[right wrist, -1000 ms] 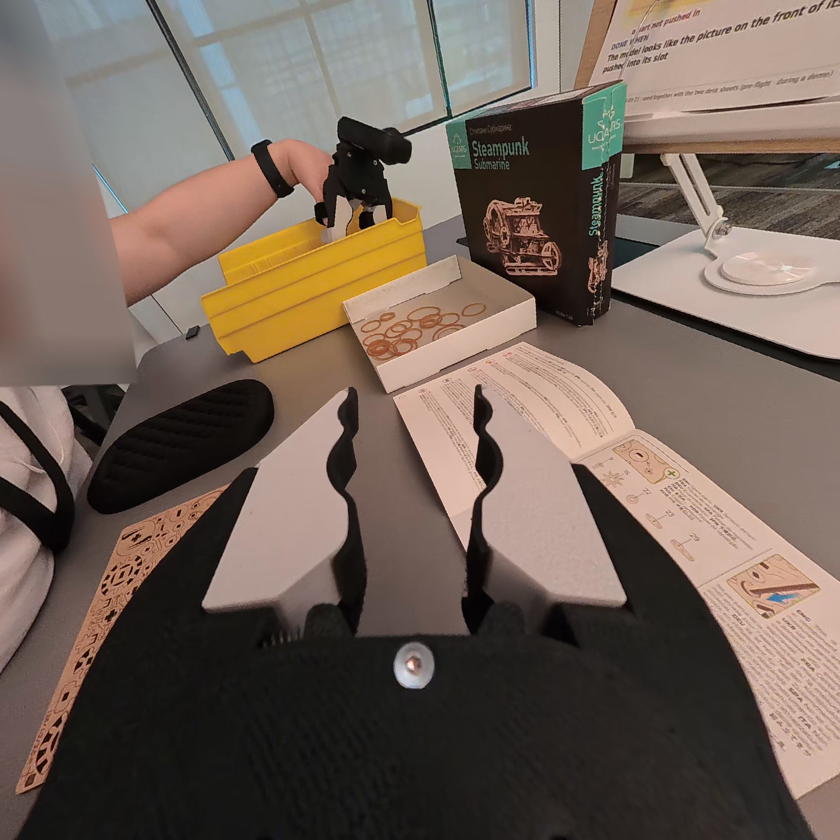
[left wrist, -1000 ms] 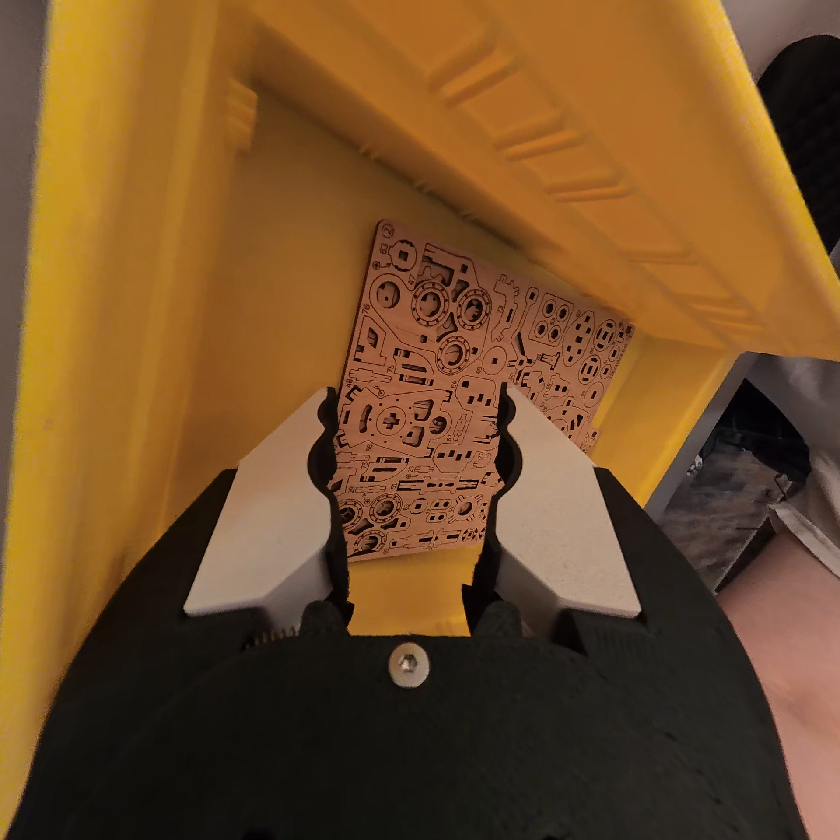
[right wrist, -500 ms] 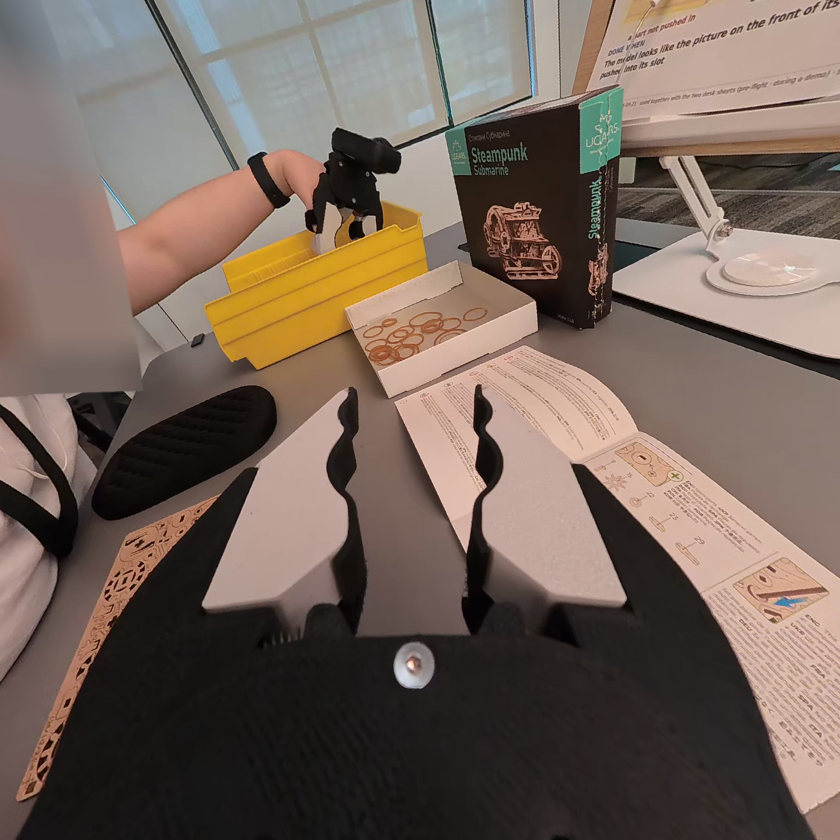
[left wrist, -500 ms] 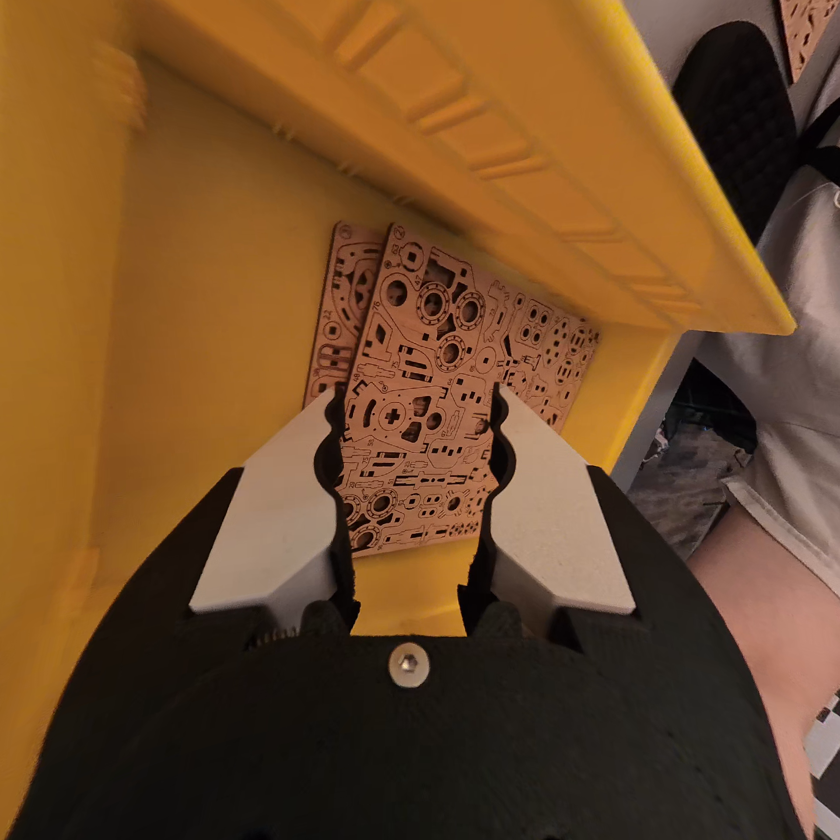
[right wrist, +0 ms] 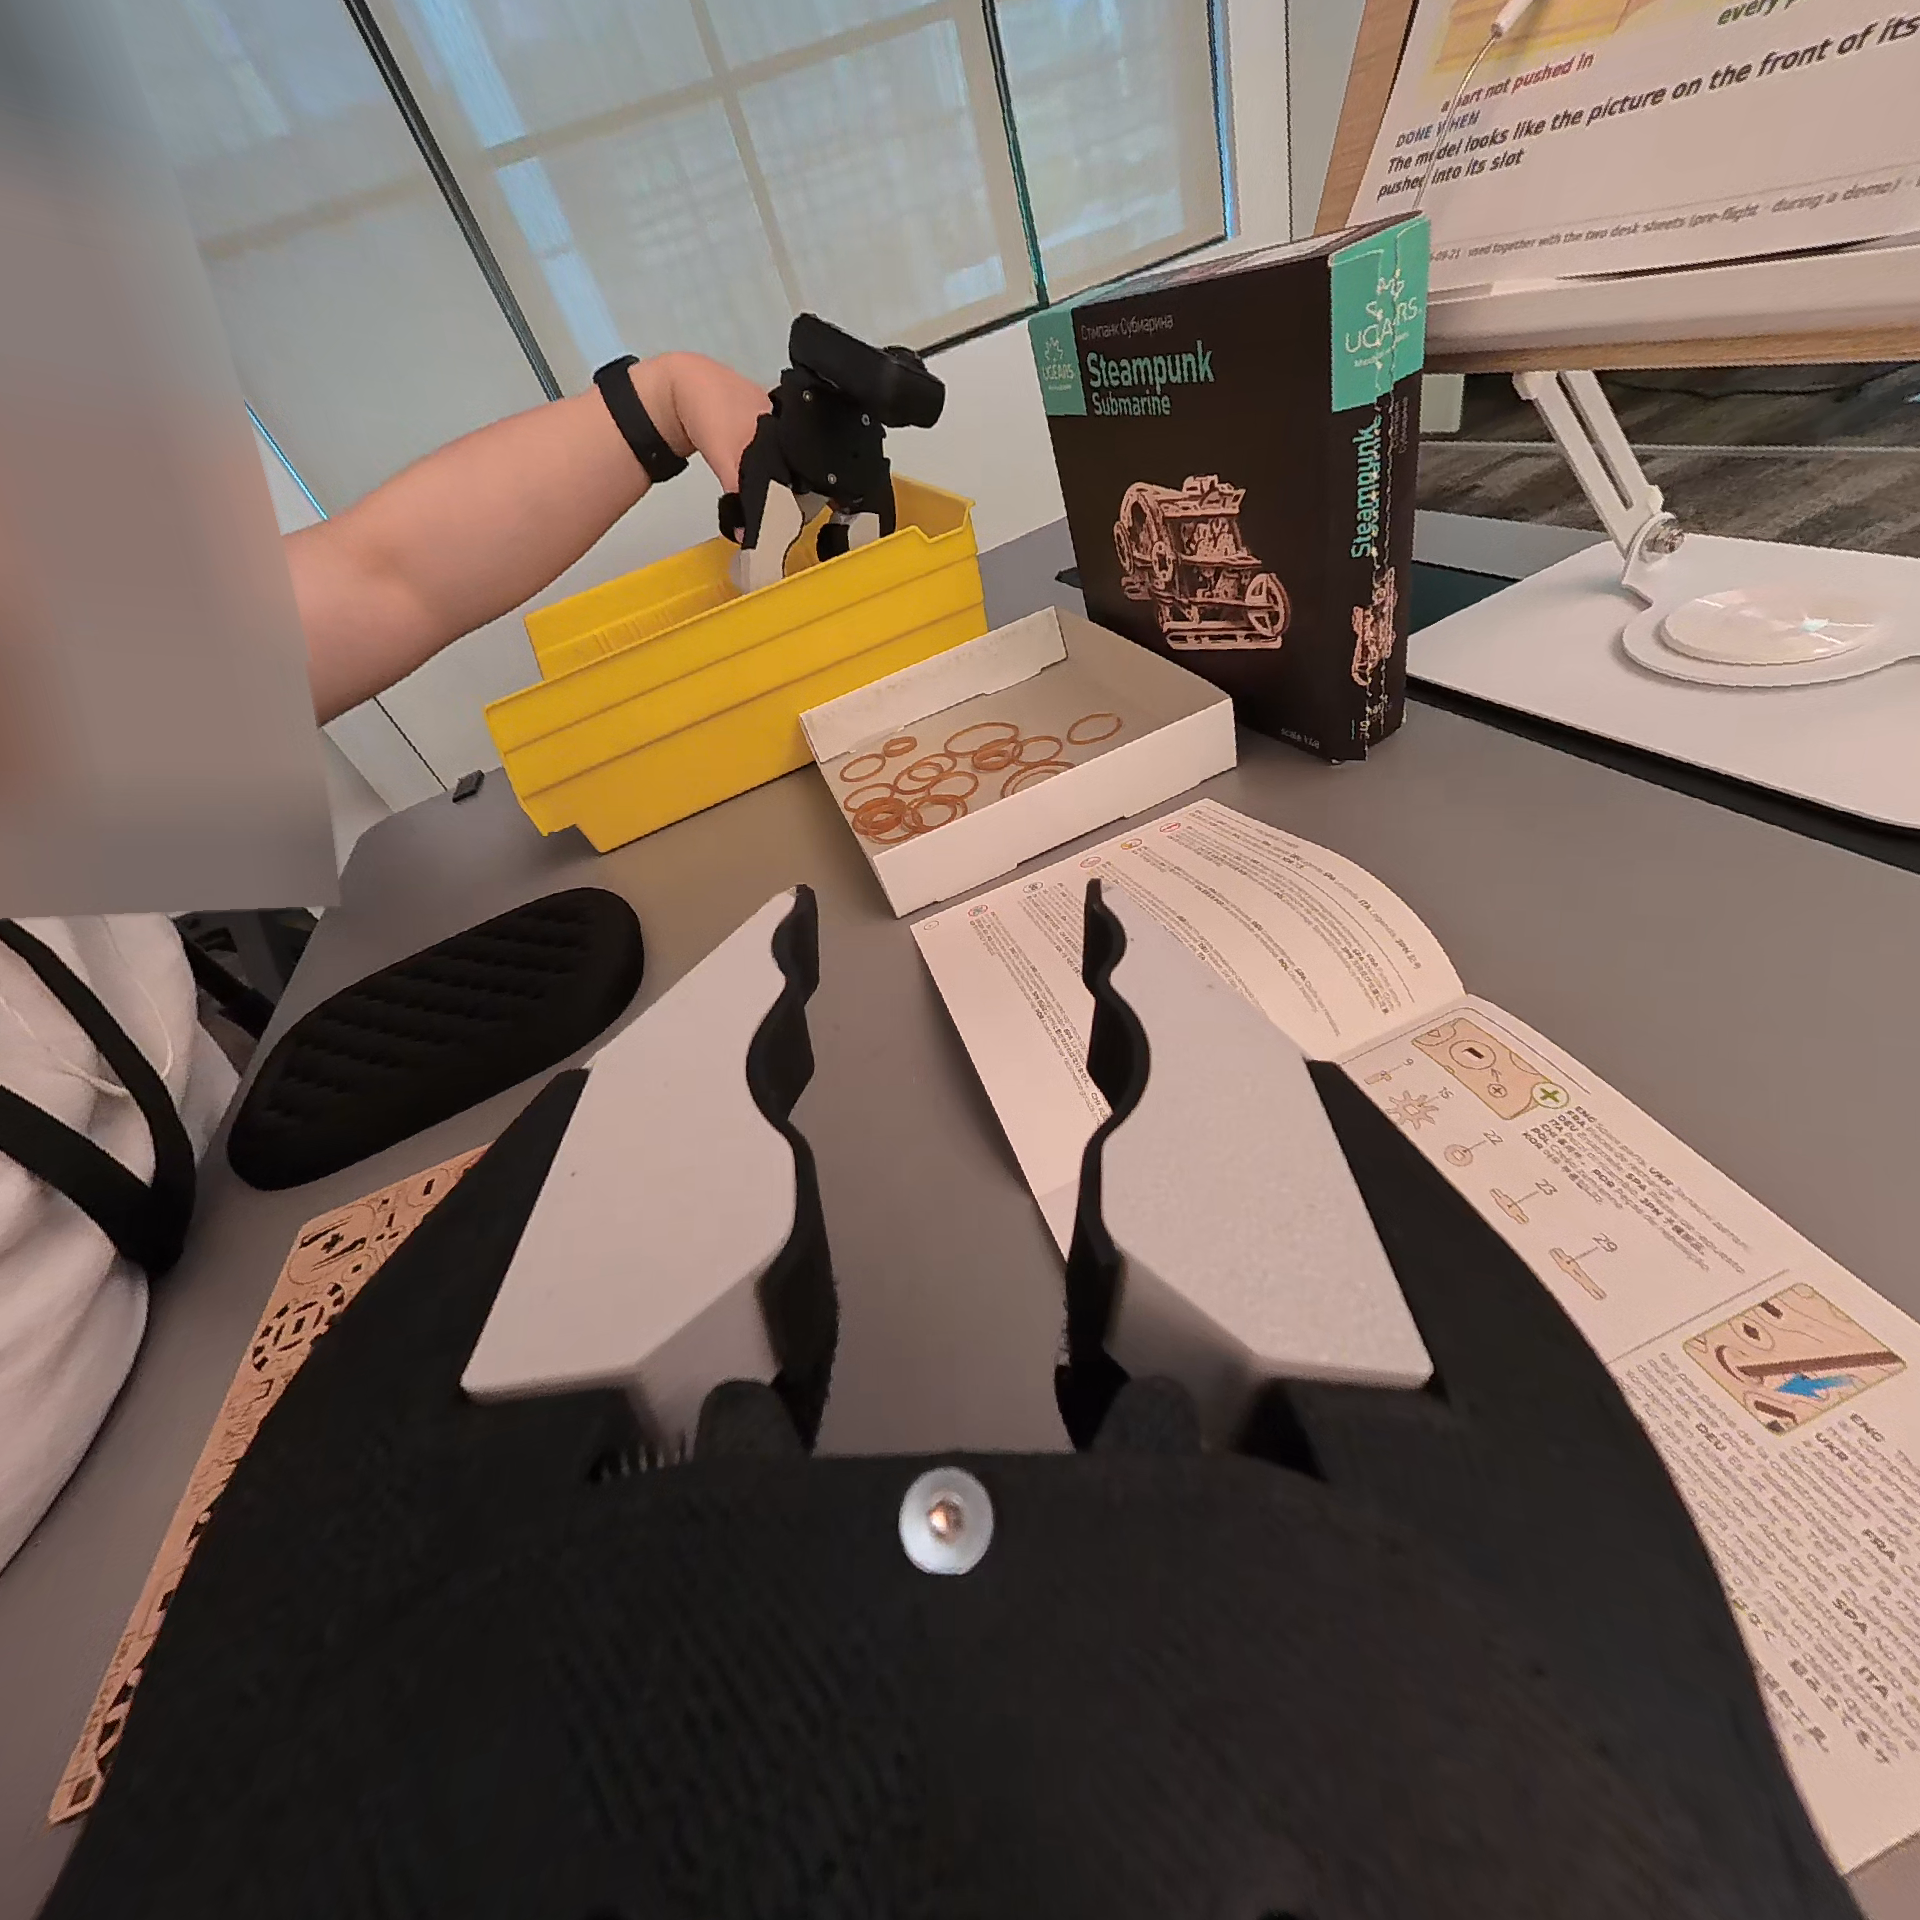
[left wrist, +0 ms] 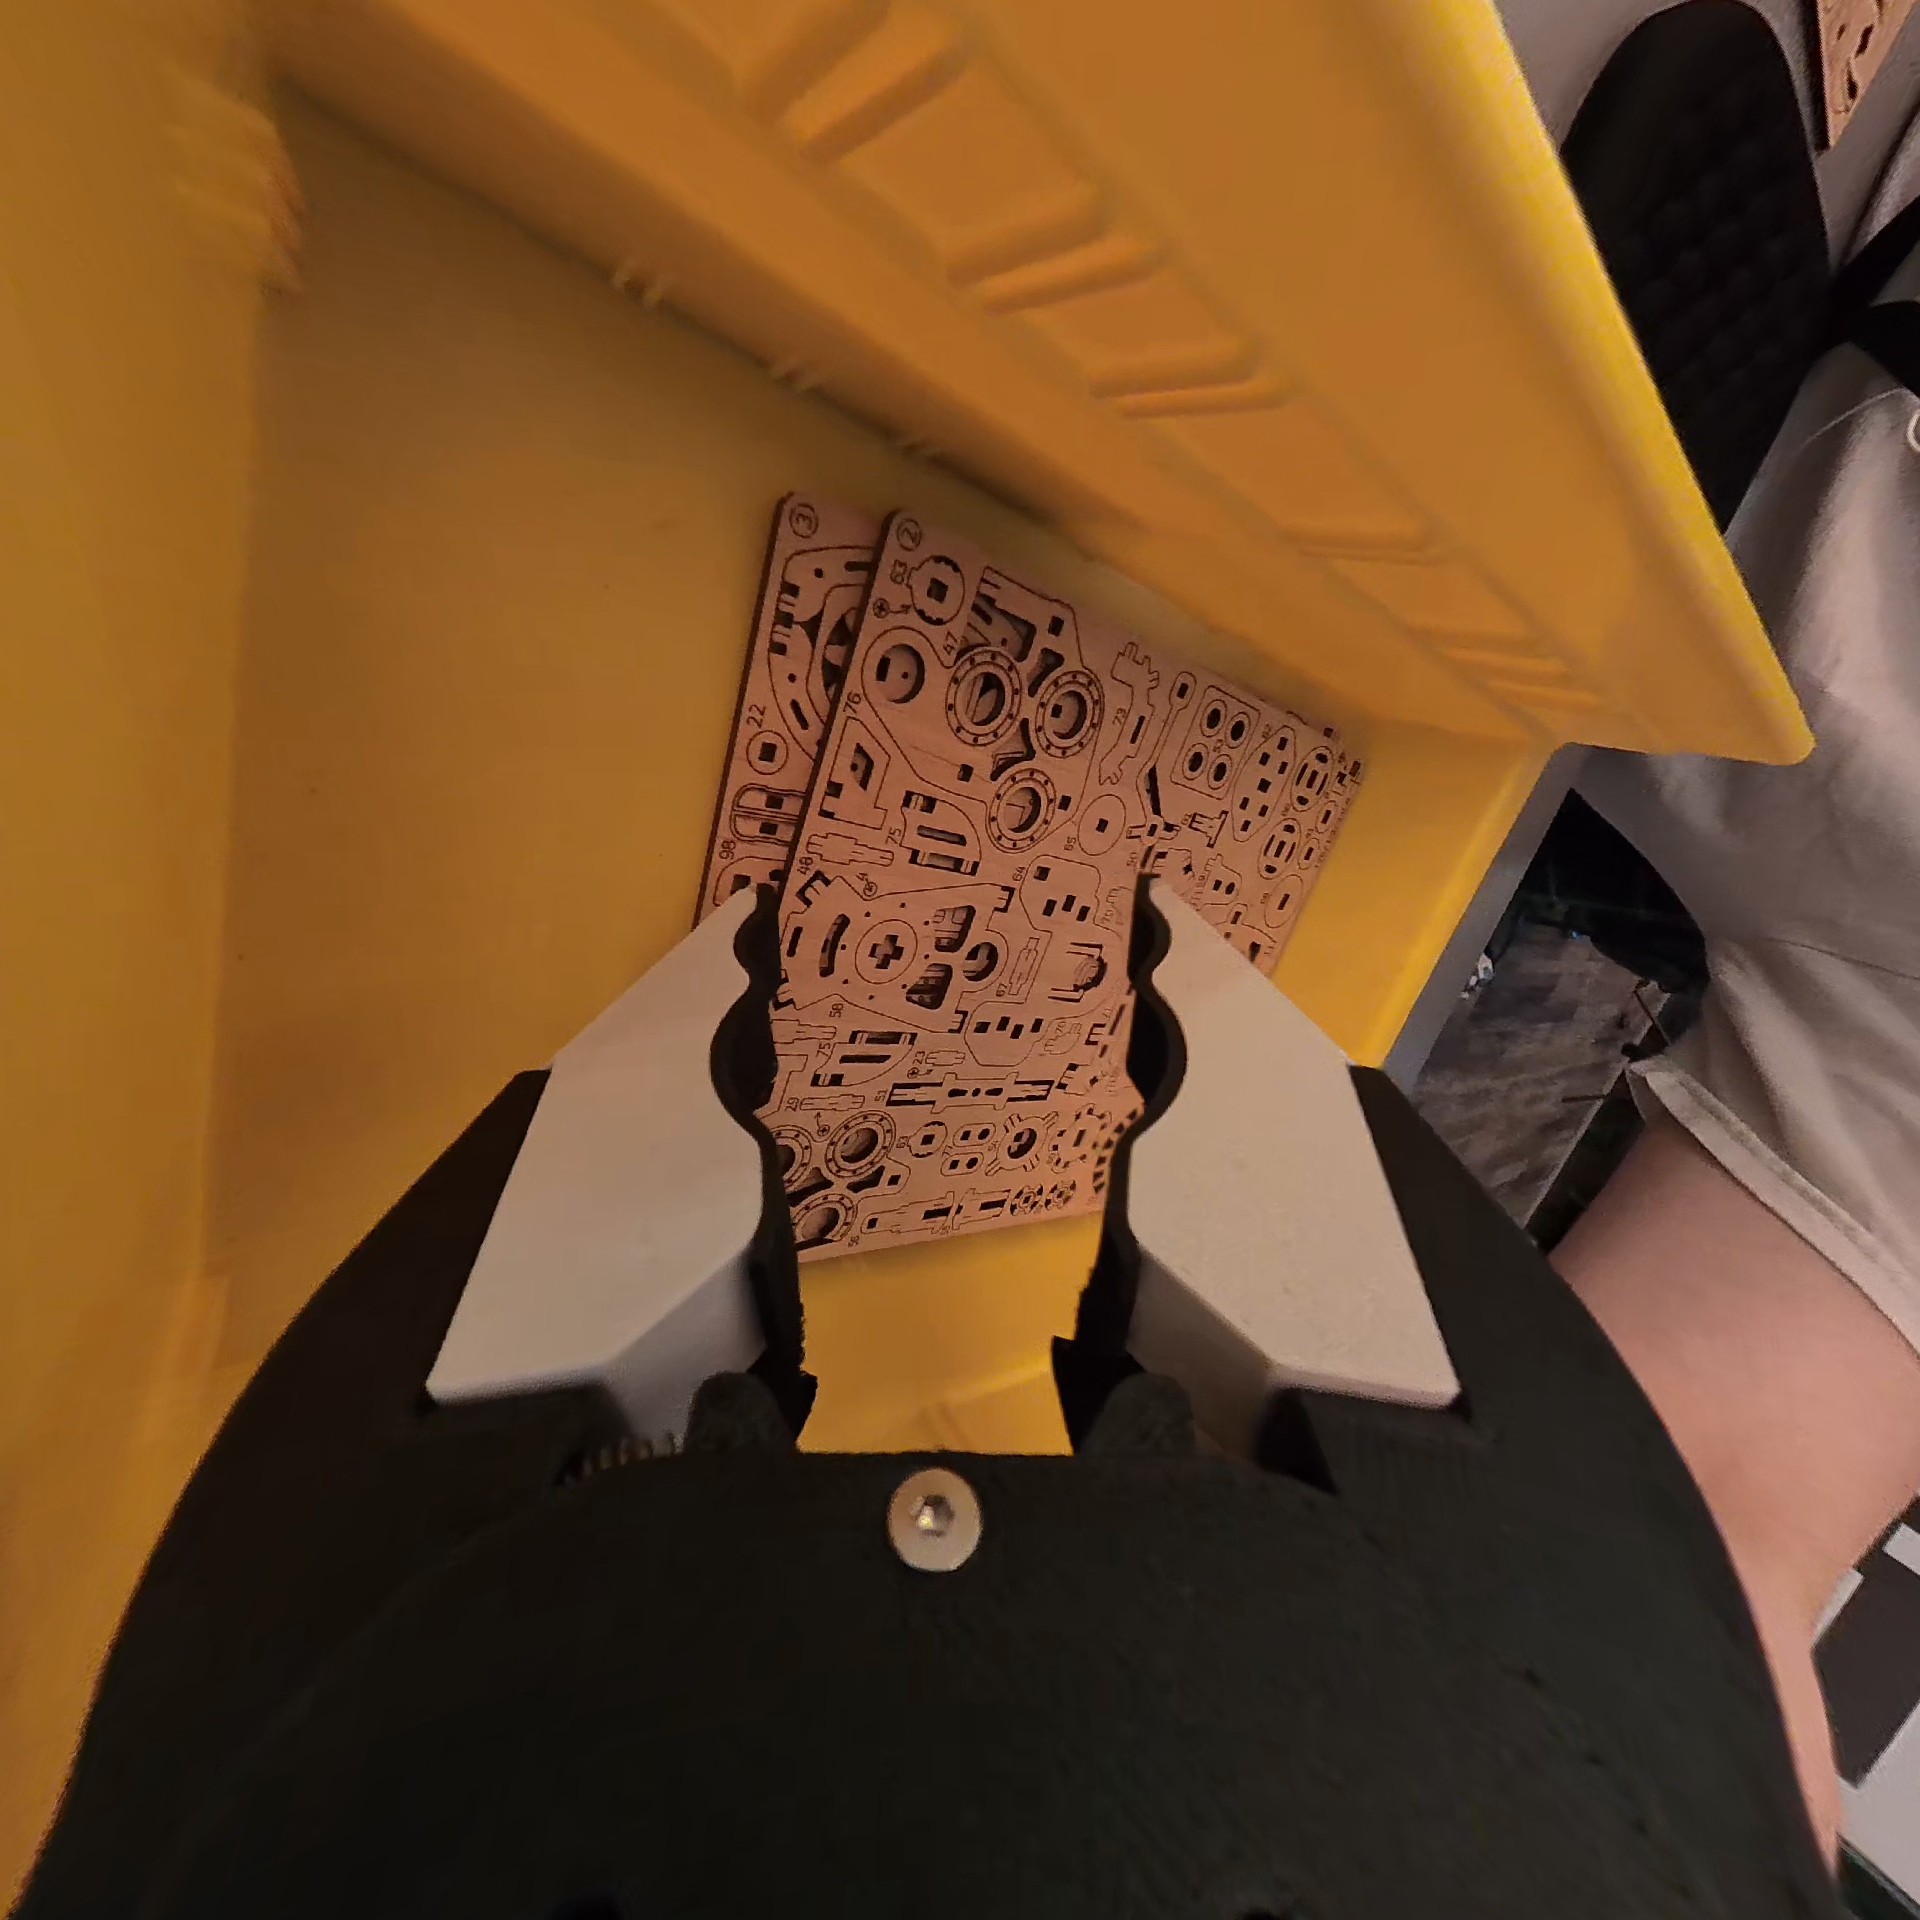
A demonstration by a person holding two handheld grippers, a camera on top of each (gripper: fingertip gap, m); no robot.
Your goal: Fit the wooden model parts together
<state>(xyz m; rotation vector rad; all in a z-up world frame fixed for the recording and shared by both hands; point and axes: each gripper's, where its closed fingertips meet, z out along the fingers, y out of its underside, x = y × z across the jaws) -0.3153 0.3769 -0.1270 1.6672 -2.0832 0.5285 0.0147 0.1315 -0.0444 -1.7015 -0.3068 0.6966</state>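
Note:
Two laser-cut wooden part sheets lie stacked on the floor of a yellow bin (left wrist: 416, 727). The top sheet (left wrist: 997, 831) partly covers the lower sheet (left wrist: 790, 665). My left gripper (left wrist: 951, 904) is open and empty, hanging inside the bin just above the top sheet; it also shows from afar in the right wrist view (right wrist: 800, 530). My right gripper (right wrist: 945, 904) is open and empty above the grey table. A third wooden sheet (right wrist: 312, 1278) lies on the table at its lower left, partly hidden by the gripper body.
The yellow bin (right wrist: 727, 686) stands at the back left. A white tray (right wrist: 1143, 727) holds several rubber bands. A dark model box (right wrist: 1226, 488) stands upright behind it. An open instruction booklet (right wrist: 1455, 1122) lies to the right. A black pad (right wrist: 436, 1018) lies to the left. There is about 45 cm between the tips of the two grippers.
My left gripper has shifted inside the bin, and the lower sheet under the top one has come into view. The right gripper has stayed almost still.

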